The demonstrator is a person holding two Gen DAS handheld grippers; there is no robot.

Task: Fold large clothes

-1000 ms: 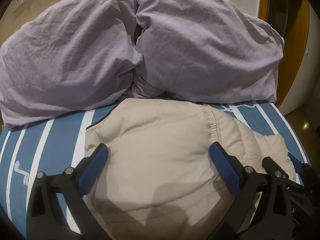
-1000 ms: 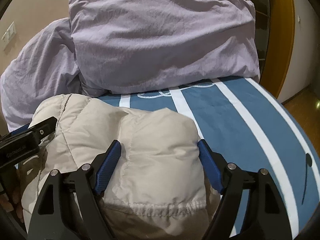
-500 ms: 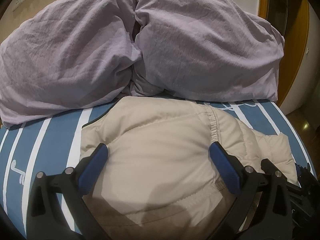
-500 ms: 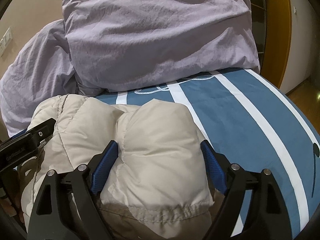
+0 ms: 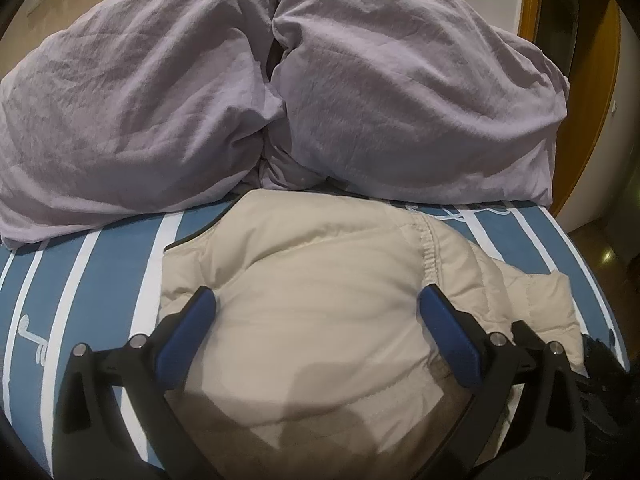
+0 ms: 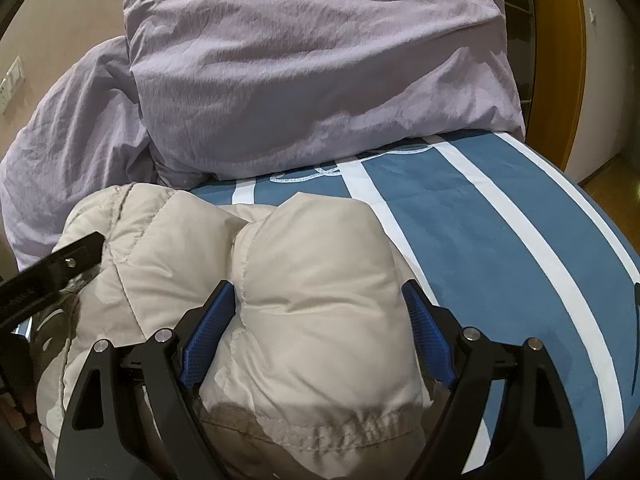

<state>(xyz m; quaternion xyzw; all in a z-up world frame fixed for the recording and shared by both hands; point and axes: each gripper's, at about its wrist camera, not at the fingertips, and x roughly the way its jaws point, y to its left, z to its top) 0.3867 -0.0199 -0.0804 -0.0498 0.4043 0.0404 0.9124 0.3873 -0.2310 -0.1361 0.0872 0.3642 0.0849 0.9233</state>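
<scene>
A beige padded jacket [image 5: 320, 300] lies bunched in a puffy heap on the blue bed cover with white stripes [image 5: 100, 272]. It also shows in the right wrist view [image 6: 312, 280]. My left gripper [image 5: 316, 300] is open, its blue pads wide apart over the left part of the jacket. My right gripper [image 6: 316, 292] is open over a rounded padded fold at the jacket's right end. The left gripper's black body [image 6: 48, 276] shows at the left of the right wrist view.
Two lilac pillows or a bunched duvet [image 5: 280, 92] lie across the far side of the bed, right behind the jacket. They also show in the right wrist view [image 6: 312, 72]. The bed's right edge [image 6: 600, 208] drops to a wooden floor beside an orange door frame [image 6: 568, 60].
Both grippers have come slightly forward and lower over the jacket. The padded fold between the right jaws has bulged up and shifted. Both grippers stayed open.
</scene>
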